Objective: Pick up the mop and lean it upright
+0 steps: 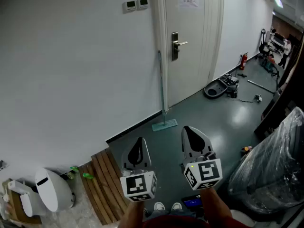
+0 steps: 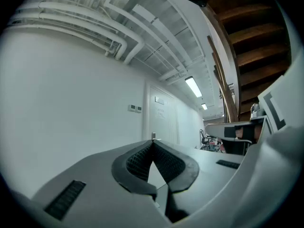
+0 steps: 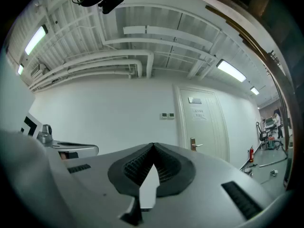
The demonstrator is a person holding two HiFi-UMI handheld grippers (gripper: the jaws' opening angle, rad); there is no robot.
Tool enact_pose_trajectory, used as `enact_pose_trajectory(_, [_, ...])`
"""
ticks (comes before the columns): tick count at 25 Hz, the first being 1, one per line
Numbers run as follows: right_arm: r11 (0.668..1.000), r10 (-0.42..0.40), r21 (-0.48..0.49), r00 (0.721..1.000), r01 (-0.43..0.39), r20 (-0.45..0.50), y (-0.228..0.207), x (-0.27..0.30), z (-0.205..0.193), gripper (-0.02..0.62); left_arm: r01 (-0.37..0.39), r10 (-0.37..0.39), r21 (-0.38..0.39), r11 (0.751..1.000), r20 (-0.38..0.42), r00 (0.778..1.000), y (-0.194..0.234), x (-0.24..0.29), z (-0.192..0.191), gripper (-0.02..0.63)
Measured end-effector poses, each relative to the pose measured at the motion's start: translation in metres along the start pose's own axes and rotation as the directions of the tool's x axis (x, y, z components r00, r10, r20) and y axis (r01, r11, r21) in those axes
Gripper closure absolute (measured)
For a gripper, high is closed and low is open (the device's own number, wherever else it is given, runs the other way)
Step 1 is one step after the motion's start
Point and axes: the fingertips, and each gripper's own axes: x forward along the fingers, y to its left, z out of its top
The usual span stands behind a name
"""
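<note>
Left claw, right claw shut; one mop upright.

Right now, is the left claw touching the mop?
Apart. The head view shows dark floor between the left claw and the mop, which leans against the wall by the door.

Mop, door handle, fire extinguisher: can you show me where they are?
mop [image 1: 162, 87], head view, middle of its pole.
door handle [image 1: 180, 43], head view, on the lever.
fire extinguisher [image 1: 243, 61], head view, its red body.

Grey floor; on it, mop head; wooden slats; white bin
</note>
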Motion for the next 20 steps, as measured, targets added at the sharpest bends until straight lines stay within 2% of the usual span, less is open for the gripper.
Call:
enact_pose_trajectory(14, [1.0,-0.017,-0.004,1.0,0.017,0.021,0.02,0.017,-0.007,0.578,0.014,-0.014,0.015,1.0,0.022,1.0,0.022,0.008,0.001,0.593])
enact_pose_trajectory(20, [0.997,-0.072,0.013,0.997,0.072,0.024,0.028,0.022,-0.018,0.577,0.033,-0.033,0.006,0.999,-0.003,0.999,0.043,0.009,-0.01,0.593])
